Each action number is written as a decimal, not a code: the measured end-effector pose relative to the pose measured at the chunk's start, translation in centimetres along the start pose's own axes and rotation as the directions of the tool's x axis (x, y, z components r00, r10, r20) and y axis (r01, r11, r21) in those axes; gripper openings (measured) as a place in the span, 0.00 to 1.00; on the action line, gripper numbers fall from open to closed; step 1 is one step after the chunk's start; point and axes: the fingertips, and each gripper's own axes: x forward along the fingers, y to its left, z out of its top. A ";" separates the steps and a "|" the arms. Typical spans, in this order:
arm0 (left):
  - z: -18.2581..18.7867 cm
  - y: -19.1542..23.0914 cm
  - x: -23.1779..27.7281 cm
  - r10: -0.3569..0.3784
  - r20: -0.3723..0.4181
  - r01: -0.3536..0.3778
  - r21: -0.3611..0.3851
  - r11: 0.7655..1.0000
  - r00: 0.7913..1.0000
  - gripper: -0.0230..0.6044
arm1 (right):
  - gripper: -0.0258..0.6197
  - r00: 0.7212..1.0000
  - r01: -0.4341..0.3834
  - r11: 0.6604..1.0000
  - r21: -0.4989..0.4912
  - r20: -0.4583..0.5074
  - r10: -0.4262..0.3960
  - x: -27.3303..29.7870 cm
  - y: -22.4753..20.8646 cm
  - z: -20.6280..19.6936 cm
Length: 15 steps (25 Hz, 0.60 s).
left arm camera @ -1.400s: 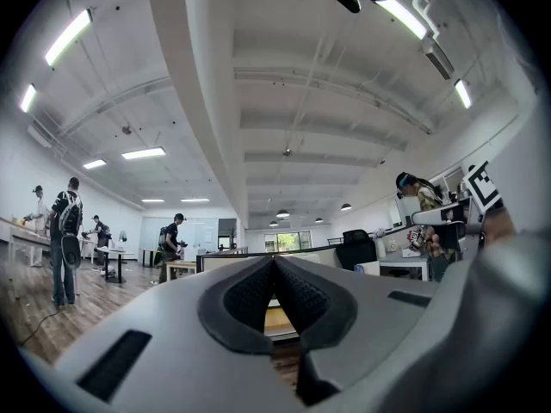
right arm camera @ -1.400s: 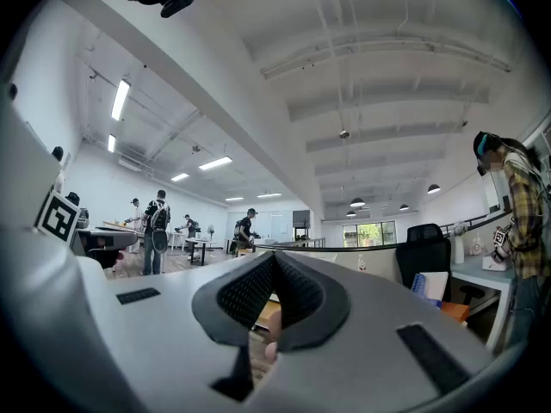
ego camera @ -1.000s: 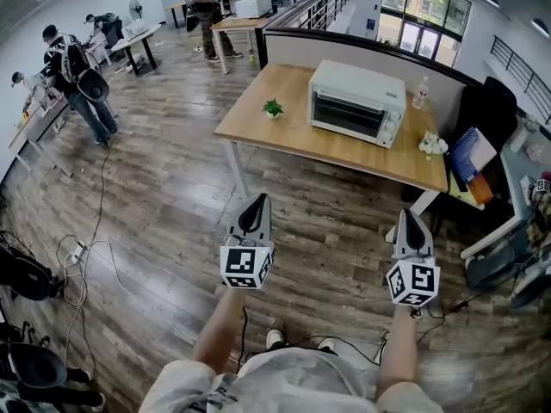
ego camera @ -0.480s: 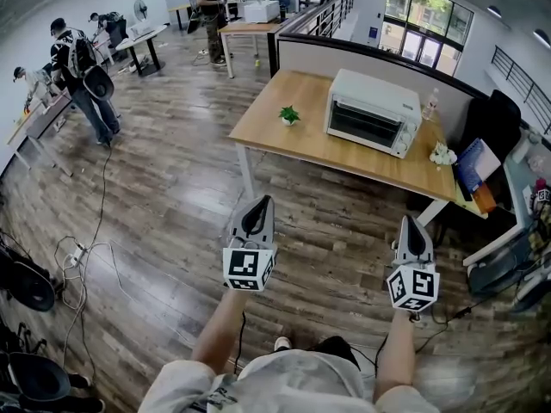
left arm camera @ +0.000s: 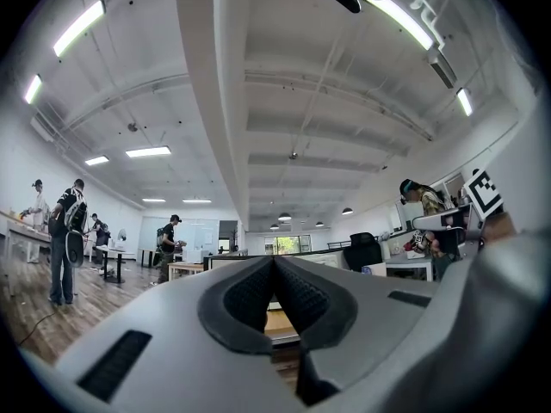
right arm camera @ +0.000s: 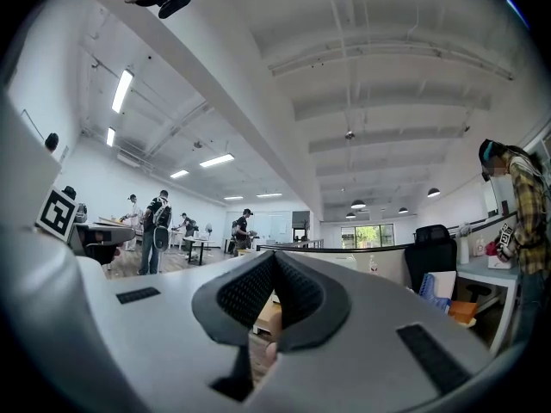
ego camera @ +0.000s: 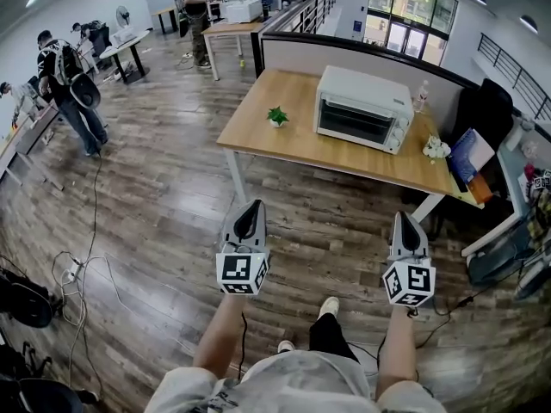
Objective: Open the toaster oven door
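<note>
Holding my left gripper (ego camera: pixel 251 203) and my right gripper (ego camera: pixel 405 216) out ahead of my body, side by side and well apart, I have both aimed roughly level across the wooden floor (ego camera: pixel 164 196) toward the table (ego camera: pixel 284 149). I judge that this is just a carrying pose while I stand short of the work. In the left gripper view the dark ribbed pads (left arm camera: pixel 255 292) are clenched together with nothing between them, and the right gripper view shows the same, pads (right arm camera: pixel 250 291) pressed shut on nothing; there is nothing within reach to grasp, so empty and closed seems the tidy way to carry them. Beyond the tips there is bare floor, then the near edge of the table, with a small green plant (ego camera: pixel 276 115) toward its left. The toaster oven (ego camera: pixel 362 108) stands farther back on the table, just in front of the grey partition (ego camera: pixel 344 54), well apart from both grippers. It is a pale boxy unit whose front faces me, slightly angled. Its door (ego camera: pixel 349 120) is a dark glass panel in a light frame, and it looks shut flat against the body. A column of knobs (ego camera: pixel 389 130) sits to the right of the door. I would expect a handle along the door's upper edge, but it is too small to make out, so the opening has not begun
</note>
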 end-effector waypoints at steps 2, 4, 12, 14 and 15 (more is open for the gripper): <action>-0.2 0.0 1.2 0.003 -0.001 -0.003 0.006 1.000 1.000 0.06 | 0.07 1.000 0.004 1.000 0.008 0.001 -0.004 1.0 -0.9 -0.4; -0.3 -0.3 2.7 -0.001 0.007 0.001 0.007 1.000 1.000 0.06 | 0.07 1.000 0.005 1.000 0.005 0.000 -0.005 2.2 -1.8 -0.7; -1.3 -3.0 11.1 -0.021 -0.007 0.021 0.020 1.000 1.000 0.06 | 0.07 1.000 -0.007 1.000 -0.027 -0.005 0.007 8.4 -6.6 -1.2; -1.5 -4.0 13.5 -0.031 -0.015 0.031 0.021 0.999 0.999 0.06 | 0.07 1.000 0.000 1.000 -0.023 -0.009 0.000 9.8 -8.5 -1.6; -1.6 -4.5 14.6 -0.034 -0.019 0.035 0.023 0.999 0.999 0.06 | 0.07 1.000 0.003 1.000 -0.021 -0.010 -0.003 10.4 -9.3 -1.8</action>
